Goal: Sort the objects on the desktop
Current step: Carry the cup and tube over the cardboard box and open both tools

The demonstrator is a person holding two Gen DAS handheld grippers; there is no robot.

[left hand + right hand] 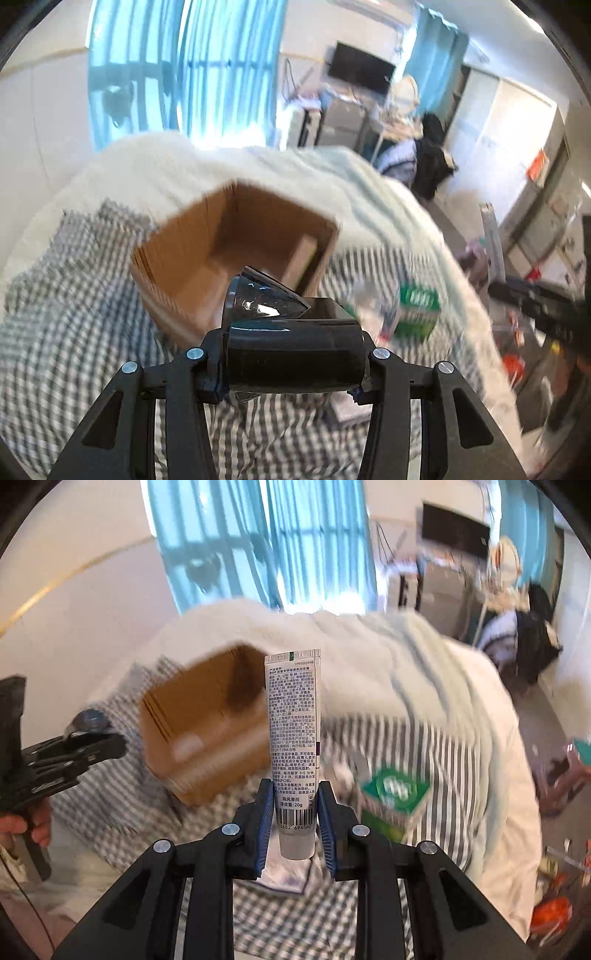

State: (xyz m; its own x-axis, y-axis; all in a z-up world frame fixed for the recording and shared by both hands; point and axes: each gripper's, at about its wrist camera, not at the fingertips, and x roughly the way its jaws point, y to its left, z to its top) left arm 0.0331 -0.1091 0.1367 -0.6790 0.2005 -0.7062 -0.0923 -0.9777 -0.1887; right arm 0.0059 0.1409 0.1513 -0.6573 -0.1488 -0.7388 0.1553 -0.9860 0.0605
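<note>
We carry two light things toward the cardboard box [236, 254].
Left gripper [291, 363] jaws pinch a stiff, slick black cap [291, 347]; right gripper [295, 819] jaws pinch the soft tube [293, 746] low, near its firmer end.

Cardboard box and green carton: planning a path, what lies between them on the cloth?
In the left wrist view, between the cardboard box and green carton lies a blurred clear-plastic item on the checked cloth.

I see a glossy black cylindrical object with a cone-shaped clear end [291, 343] lying crosswise, clamped in my left gripper [291, 363]. A slim grey plastic tube printed with small text and a barcode [294, 746] stands upright, pinched in my right gripper [295, 812]. Beyond sit an open brown cardboard box [236, 254] and a tilted green-and-white carton [417, 308].
</note>
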